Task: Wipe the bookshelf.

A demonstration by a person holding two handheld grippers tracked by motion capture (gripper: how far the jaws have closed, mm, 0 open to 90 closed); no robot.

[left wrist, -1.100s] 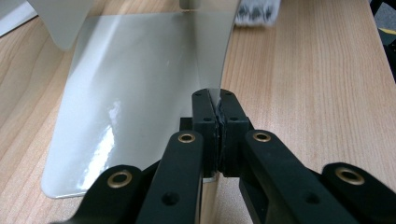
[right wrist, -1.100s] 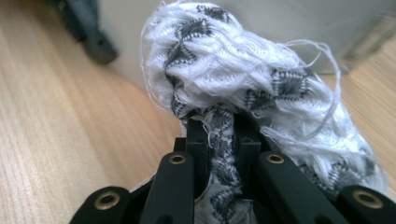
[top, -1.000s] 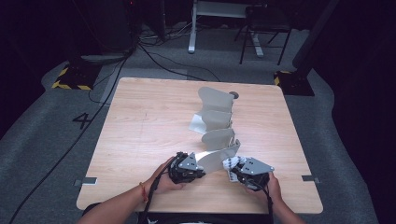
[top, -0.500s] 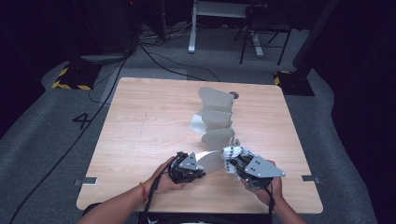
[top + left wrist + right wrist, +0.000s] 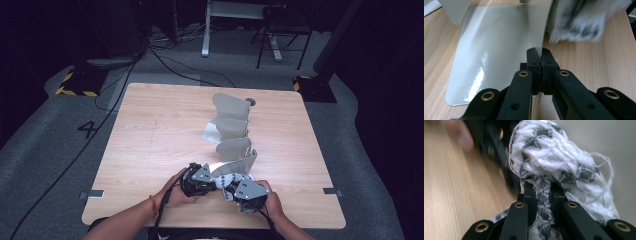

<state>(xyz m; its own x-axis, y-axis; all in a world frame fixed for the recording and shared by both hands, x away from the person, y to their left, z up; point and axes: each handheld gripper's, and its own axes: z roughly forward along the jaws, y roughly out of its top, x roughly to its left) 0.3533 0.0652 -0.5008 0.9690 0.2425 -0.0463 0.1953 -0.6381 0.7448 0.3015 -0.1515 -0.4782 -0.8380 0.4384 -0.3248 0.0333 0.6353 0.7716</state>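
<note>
Grey glossy plastic sheet (image 5: pixel 496 50) lay curled on table near edge; bunched black-and-white knit cloth (image 5: pixel 554 160) touched it.

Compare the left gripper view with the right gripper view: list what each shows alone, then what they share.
Left gripper view alone: the left gripper, jaws shut on the edge of a glossy grey sheet, whose near corner rests on the table.

Right gripper view alone: the right gripper, jaws shut on a black-and-white knit cloth, with loose threads trailing from it.

Both: the wooden table, the cloth (blurred in the left gripper view), and grey sheet surface behind it.
</note>
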